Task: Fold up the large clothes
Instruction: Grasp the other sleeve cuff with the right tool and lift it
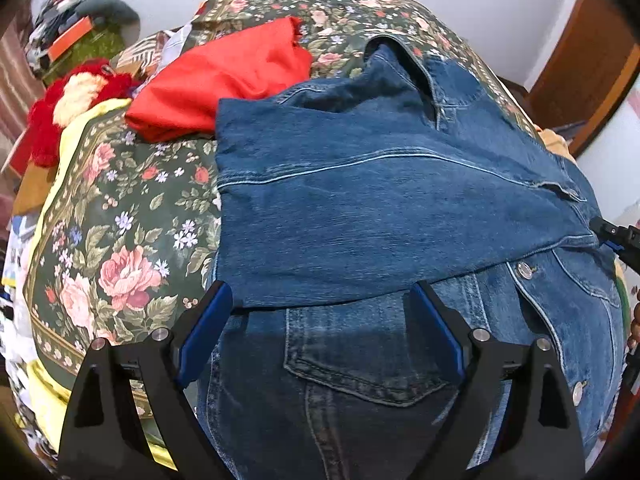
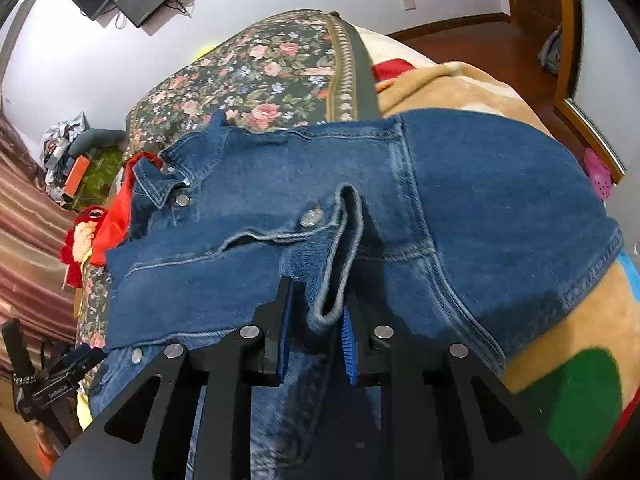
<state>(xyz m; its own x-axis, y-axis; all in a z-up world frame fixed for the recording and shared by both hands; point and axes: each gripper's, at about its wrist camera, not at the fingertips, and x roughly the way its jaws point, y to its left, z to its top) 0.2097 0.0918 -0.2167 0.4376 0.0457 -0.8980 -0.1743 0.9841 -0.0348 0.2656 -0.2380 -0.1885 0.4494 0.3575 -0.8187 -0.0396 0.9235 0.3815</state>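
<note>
Left wrist view has the left gripper [image 1: 320, 300] spread wide with nothing between its fingers, hovering at 6 o'clock over the jacket [image 1: 380, 208], which lies on the floral cover [image 1: 120, 216] with a sleeve folded across its front. A red cloth [image 1: 224, 80] sits at 11 o'clock, touching the denim. Right wrist view shows the right gripper [image 2: 316, 308] clamped on the sleeve cuff [image 2: 340, 248] (snap button beside it), over a tan blanket [image 2: 560, 320].

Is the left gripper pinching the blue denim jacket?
No, the left gripper has its jaws spread wide apart above the blue denim jacket, with nothing clamped between its blue-padded fingers.
</note>
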